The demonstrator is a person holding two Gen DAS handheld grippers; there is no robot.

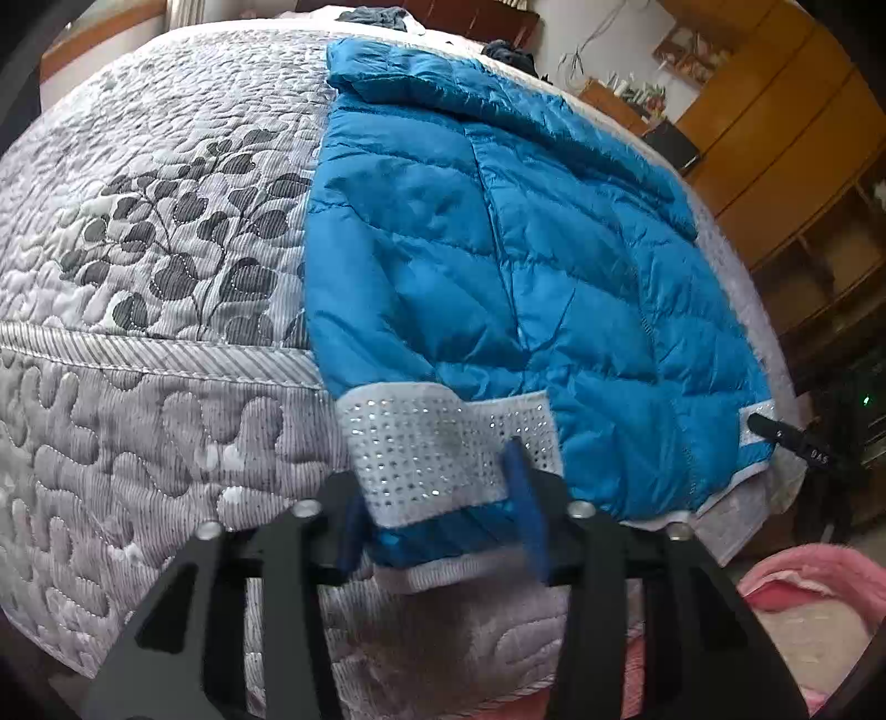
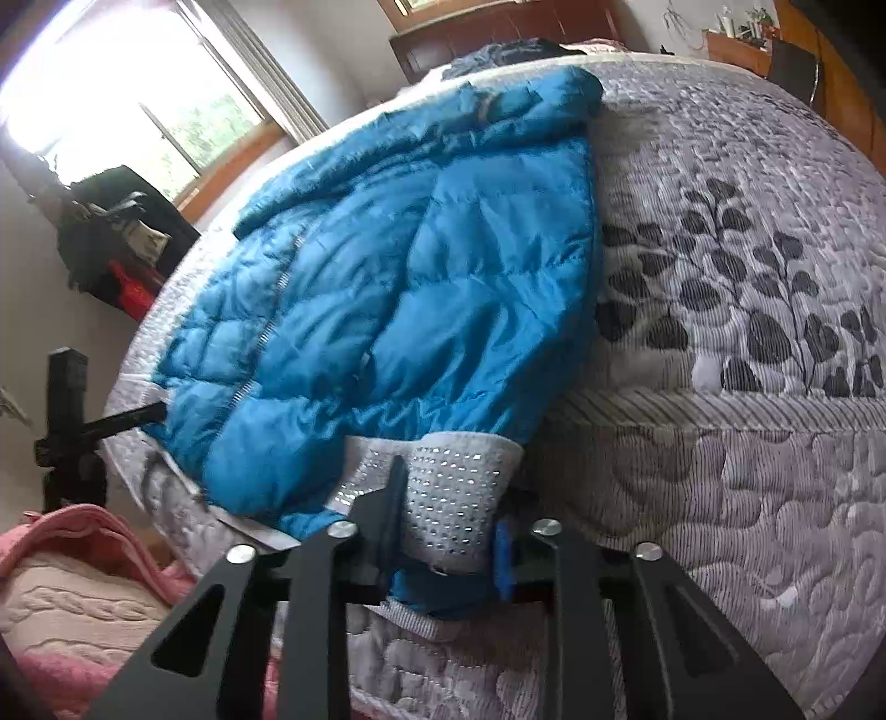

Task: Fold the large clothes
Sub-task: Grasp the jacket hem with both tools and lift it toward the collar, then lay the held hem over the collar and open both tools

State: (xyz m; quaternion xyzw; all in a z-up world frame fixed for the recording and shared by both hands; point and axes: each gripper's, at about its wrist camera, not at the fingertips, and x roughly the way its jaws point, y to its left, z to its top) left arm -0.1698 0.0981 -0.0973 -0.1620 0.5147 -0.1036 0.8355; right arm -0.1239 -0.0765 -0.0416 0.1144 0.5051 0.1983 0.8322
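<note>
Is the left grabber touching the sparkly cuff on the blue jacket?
Touching. In the left wrist view the left gripper has its jaws on either side of the sparkly cuff of the blue jacket, pressing against the fabric.

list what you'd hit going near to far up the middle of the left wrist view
left gripper → studded white cuff → blue puffer jacket body → jacket's folded collar end → dark clothes at the far edge of the bed

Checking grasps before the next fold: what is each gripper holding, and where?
Both straddle the blue jacket at its white studded hem band: left gripper and right gripper at opposite bottom corners; firm clamping cannot be told.
</note>
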